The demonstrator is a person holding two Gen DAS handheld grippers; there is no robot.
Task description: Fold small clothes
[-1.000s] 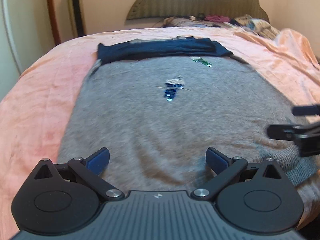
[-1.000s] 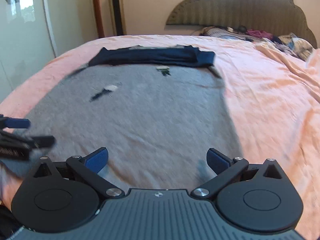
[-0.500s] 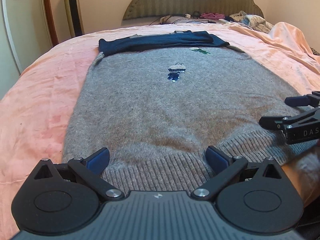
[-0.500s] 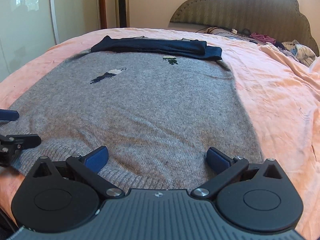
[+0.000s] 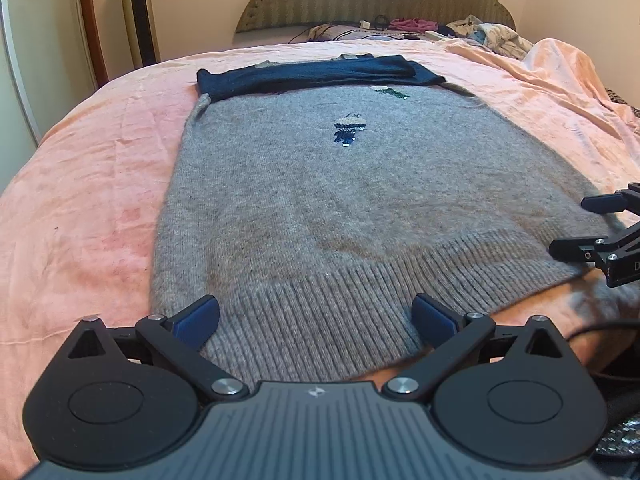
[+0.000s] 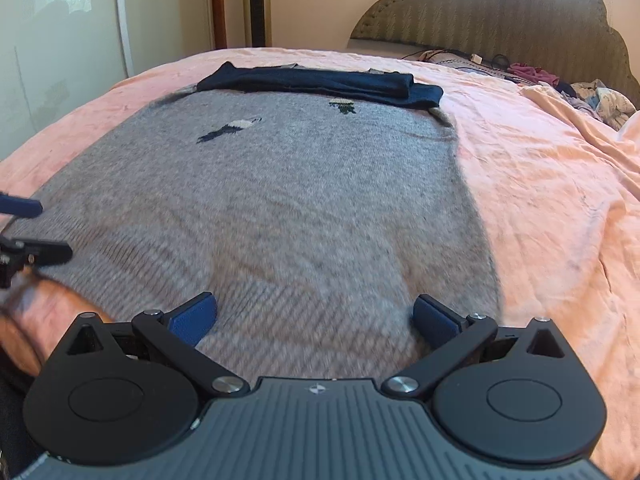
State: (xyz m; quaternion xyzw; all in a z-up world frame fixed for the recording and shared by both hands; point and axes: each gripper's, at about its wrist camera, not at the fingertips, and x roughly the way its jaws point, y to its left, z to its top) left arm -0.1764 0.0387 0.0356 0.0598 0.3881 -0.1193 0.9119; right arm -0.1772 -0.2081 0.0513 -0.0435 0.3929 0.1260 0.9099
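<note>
Grey sweater [image 5: 360, 208] ahead of both grippers [image 5: 316, 320]

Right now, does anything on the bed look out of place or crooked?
Nothing stands out. The grey sweater lies flat on the pink bedsheet, its navy sleeves folded across the top; loose clothes are piled by the headboard.

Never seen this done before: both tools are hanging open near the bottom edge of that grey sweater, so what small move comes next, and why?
Probably lower both tools onto the ribbed hem and close on it. The left tool and right tool are open and empty, just short of the hem, and the grey sweater lies flat on the pink bedspread, sleeves folded in.
</note>
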